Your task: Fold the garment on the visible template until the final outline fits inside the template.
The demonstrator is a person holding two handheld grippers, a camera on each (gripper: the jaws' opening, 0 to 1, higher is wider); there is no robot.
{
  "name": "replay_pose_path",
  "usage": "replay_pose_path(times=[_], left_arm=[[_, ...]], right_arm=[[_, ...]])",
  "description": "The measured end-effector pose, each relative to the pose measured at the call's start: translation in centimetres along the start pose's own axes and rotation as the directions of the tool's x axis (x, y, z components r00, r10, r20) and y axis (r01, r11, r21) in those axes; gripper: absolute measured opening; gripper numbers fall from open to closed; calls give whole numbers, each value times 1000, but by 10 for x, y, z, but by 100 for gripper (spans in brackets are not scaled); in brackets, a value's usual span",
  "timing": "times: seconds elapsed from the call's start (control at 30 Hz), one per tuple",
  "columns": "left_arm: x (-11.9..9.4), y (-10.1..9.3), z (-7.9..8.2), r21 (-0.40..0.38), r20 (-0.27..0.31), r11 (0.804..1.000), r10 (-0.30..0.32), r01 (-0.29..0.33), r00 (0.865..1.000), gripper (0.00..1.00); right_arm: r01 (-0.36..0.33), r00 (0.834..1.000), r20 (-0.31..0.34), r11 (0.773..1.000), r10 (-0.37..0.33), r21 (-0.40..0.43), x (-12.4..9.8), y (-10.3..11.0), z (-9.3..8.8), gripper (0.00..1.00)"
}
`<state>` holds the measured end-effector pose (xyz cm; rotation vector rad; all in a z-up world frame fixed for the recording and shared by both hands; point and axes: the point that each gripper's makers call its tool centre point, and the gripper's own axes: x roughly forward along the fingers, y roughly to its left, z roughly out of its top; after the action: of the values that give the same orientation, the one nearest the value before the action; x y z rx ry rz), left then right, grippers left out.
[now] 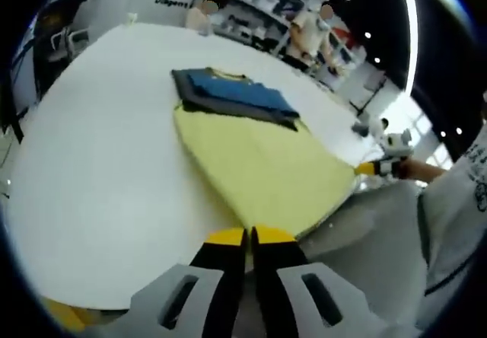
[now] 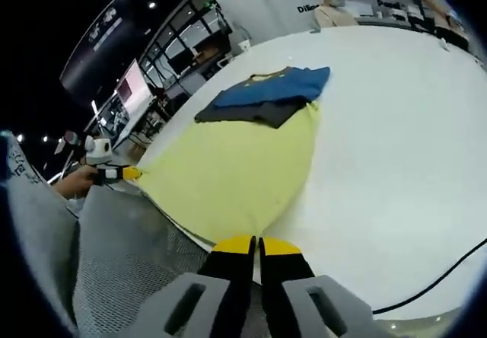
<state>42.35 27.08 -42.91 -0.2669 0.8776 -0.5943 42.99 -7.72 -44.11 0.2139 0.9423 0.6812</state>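
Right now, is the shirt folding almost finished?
Partly. The blue garment lies folded small at the far end of the yellow template. The left gripper and right gripper pinch the template's near corners. Whether the outline fits fully inside is unclear.

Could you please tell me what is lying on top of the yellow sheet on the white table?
A folded blue and dark grey garment lies over the far end of the flat yellow sheet; the part of the sheet beneath it is covered. The rest of the sheet is bare.
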Motion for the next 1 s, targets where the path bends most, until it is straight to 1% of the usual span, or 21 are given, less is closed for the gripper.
replay_pose_path(times=[0.07,0.1,0.2,0.27,0.3,0.4,0.43,0.5,0.53,0.57,0.6,0.67,0.7,0.73,0.77,0.8,0.87,0.9,0.93,0.97,1.0], left_arm=[[-8,-7,8,14,17,1000,-4,4,1000,0],[-11,-10,10,13,23,1000,-7,6,1000,0],[-20,-12,11,4,31,1000,-3,3,1000,0],[-30,-18,9,-9,30,1000,-1,1,1000,0],[-32,-21,8,2,30,1000,-14,14,999,0],[-41,-25,3,8,28,999,-35,35,999,0],[-44,-26,-2,6,16,999,-44,44,999,0],[-46,-25,-5,7,13,999,-42,42,999,0],[-46,-26,-6,2,12,999,-40,40,999,0],[-46,-25,-7,-6,12,999,-38,38,999,0],[-43,-21,-9,-39,26,999,-33,34,999,0],[-39,-17,-10,-60,30,998,-26,27,999,0],[-37,-18,-10,-58,32,998,-23,25,999,0],[-34,-20,-8,-58,41,998,-27,30,999,0],[-33,-20,-6,-62,45,997,-31,33,999,0],[-32,-21,-5,-64,48,997,-31,34,998,0],[-31,-19,6,-53,77,998,-25,29,997,0],[-30,-13,13,-84,83,996,-6,13,997,0],[-29,-11,14,-104,81,995,4,4,997,0],[-28,-6,23,-95,94,995,20,-11,995,0],[-27,-4,29,-95,108,995,29,-19,994,0]], right_arm=[[-58,998,26,998,57,40,-8,12,8,0],[-70,997,31,996,68,58,-12,18,12,0],[-86,996,30,993,83,82,-22,20,12,0],[-100,995,42,989,96,108,-31,22,12,0],[-102,994,42,988,98,118,-34,22,10,0],[-106,994,16,988,105,114,-39,23,2,0],[-102,995,7,987,102,123,-42,24,-3,0],[-109,994,9,984,109,140,-44,25,-5,0],[-121,993,17,978,120,170,-45,26,-7,0],[-123,992,21,976,122,177,-44,26,-7,0],[-126,992,25,975,123,184,-43,26,-8,0],[-128,992,35,974,124,189,-41,26,-7,0],[-142,989,57,973,134,183,-40,28,-3,0],[-185,980,114,960,164,211,-38,33,6,0],[-191,978,121,957,168,217,-38,33,8,0],[-205,974,146,953,176,221,-38,34,13,0],[-205,971,165,955,172,214,-38,35,21,0],[-209,965,200,957,169,200,-38,35,36,0],[-210,964,207,956,168,202,-38,35,39,0],[-212,959,233,954,161,213,-37,33,49,0],[-212,957,242,953,158,215,-36,31,53,0]])
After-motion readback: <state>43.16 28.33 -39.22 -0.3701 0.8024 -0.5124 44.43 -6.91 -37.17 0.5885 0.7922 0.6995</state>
